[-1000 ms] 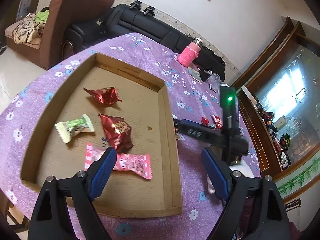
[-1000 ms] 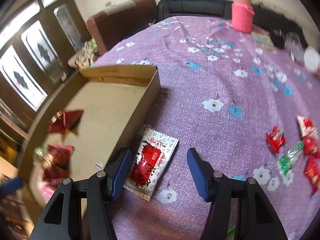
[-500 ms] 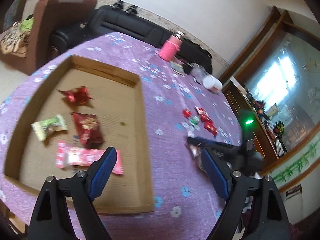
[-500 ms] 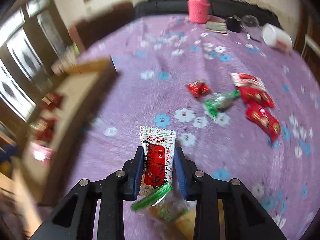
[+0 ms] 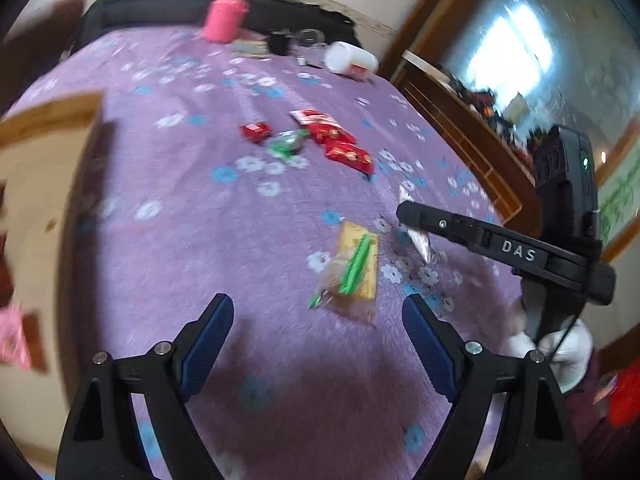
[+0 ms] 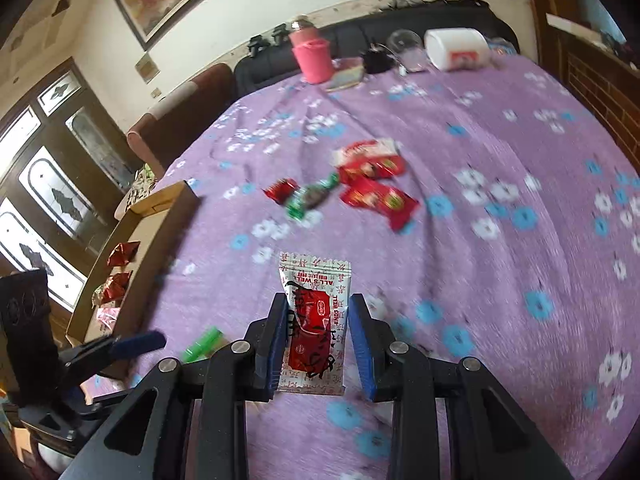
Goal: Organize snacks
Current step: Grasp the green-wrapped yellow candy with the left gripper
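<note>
Carried off from the box (image 6: 132,248), the sachet (image 6: 314,320) sits clamped in the right gripper (image 6: 318,340); left gripper (image 5: 316,344) gapes empty.

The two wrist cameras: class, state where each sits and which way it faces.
Left wrist: on the left gripper, jaws open, looking down at a clear snack bag; a white-gloved hand shows.
Right wrist: on the right gripper, facing the sofa, gripping a red-and-white sachet.
Shared: purple tablecloth, red snack pile, pink bottle.
</note>
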`<state>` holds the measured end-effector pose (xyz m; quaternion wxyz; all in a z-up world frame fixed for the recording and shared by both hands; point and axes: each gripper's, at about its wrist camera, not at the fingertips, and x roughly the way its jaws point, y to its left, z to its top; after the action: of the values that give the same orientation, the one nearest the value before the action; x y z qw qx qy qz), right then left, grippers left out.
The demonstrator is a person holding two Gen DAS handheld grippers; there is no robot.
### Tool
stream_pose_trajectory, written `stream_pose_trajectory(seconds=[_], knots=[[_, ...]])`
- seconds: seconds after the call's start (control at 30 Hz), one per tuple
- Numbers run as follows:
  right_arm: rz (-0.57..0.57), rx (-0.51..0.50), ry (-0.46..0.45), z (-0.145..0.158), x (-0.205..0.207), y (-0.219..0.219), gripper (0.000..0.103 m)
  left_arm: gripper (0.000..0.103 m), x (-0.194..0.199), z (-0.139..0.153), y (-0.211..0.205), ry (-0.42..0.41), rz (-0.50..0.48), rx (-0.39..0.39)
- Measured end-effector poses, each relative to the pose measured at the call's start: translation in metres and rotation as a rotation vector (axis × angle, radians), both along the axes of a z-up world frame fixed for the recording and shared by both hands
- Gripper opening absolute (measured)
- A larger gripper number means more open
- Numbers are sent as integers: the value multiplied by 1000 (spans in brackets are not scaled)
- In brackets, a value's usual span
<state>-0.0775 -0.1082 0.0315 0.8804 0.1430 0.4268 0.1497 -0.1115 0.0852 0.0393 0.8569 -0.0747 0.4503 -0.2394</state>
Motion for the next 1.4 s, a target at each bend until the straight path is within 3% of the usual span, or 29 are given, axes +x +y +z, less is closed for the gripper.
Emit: stream_pose_trajectory(seconds=[0.17,0.23,0.3,0.33,0.47,0.63,0.77,0.87,0.93,1.0,1.07,1.23,1.4], knots=[[-10,42,11,-11,-2,-15,32,85,6,-5,-36,-55,-58,123],[-11,56,13,-14,-1,-18,32,70,9,-9,-44,-55,-85,129],[-10,68,12,-14,-1,-20,32,24,12,-14,-49,-36,-100,140],[-9,70,12,-15,-2,-20,32,18,15,-19,-50,-15,-104,141],[-11,62,5,-13,-8,-22,32,18,15,-12,-37,-27,-69,85],[-48,54,-3,-7,-19,-23,32,10,9,-1,-21,-53,-56,-37],[-77,47,-24,3,-33,-23,32,7,6,6,-15,-66,-69,-80],[-91,36,-34,10,-40,-23,32,7,3,10,-9,-66,-79,-99],[-100,22,-38,13,-44,-23,32,14,-1,12,-2,-71,-59,-110],[-108,25,-43,15,-46,-23,32,53,-4,12,8,-68,-42,-132],[-110,40,-47,14,-47,-23,32,64,-8,14,20,-74,-10,-136],[-104,64,-29,4,-44,-19,32,69,-7,14,29,-66,3,-91],[-132,99,-19,-4,-45,-32,32,70,9,2,0,-25,-39,-42]])
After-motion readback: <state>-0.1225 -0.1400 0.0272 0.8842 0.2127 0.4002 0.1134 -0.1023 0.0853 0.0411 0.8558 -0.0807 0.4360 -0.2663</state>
